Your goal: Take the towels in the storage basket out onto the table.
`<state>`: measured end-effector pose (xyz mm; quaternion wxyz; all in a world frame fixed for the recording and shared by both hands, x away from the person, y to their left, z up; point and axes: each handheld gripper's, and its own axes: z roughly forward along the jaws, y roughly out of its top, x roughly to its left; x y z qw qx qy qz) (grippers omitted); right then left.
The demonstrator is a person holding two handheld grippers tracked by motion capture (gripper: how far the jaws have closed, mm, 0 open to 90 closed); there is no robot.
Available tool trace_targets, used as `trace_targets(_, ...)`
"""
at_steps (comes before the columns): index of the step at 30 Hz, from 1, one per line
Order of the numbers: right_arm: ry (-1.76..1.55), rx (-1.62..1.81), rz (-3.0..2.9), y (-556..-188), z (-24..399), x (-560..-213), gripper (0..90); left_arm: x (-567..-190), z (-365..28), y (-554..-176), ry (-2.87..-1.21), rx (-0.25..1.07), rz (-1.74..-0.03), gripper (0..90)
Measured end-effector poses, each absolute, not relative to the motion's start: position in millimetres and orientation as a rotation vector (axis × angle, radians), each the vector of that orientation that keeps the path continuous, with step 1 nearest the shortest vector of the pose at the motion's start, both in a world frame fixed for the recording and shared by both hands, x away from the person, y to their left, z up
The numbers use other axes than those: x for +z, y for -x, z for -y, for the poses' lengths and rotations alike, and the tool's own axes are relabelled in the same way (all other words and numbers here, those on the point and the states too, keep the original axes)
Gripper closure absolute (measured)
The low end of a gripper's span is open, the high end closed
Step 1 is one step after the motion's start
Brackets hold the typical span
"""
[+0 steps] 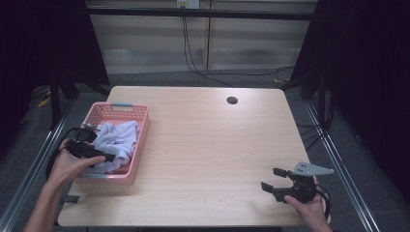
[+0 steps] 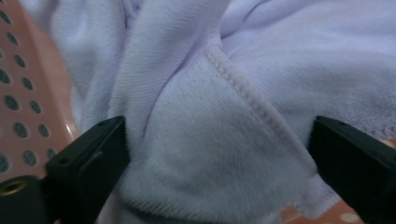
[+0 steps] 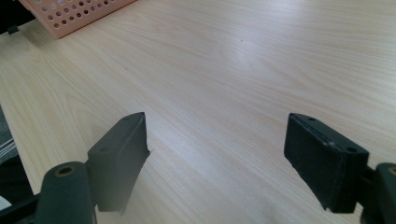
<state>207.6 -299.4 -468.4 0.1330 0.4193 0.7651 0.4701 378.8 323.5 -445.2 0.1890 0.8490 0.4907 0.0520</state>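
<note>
The white cloth (image 1: 116, 140) lay bunched in the pink basket (image 1: 140, 145) at the left edge of the table (image 1: 208, 145). The left claw (image 1: 99, 153) stood wide open among its folds, a thick seamed fold (image 2: 210, 154) between the jaws but not pinched. Closing there would likely catch several layers at once, so the cloth could come up as a lump or drag the light basket along; a shallow bite on the hem might slip free. The basket's perforated wall (image 2: 18, 93) sat close beside one jaw and could snag it. Well apart, the right claw (image 1: 274, 179) hovered open and empty over bare wood near the front right corner. A round cable hole (image 1: 232, 100) lay far back.
</note>
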Motion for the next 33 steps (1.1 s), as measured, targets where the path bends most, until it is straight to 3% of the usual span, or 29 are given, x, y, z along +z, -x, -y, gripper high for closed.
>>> trace_targets(6, -1.210, 1.371, -2.229, -208, 299, -469, 21.4, -455, -306, -390, -2.526, 0.111, -1.427, 4.0)
trace_targets(14, -1.202, 1.357, -2.242, -208, 297, -469, 22.0, -459, -302, -398, -2.486, 0.137, -1.521, 22.1)
trace_targets(21, -1.187, 1.355, -2.252, -208, 296, -469, 22.0, -459, -299, -399, -2.439, 0.152, -1.601, 25.5)
trace_targets(33, -1.169, 1.347, -2.271, -211, 292, -469, 22.3, -454, -296, -408, -2.390, 0.133, -1.659, 42.7)
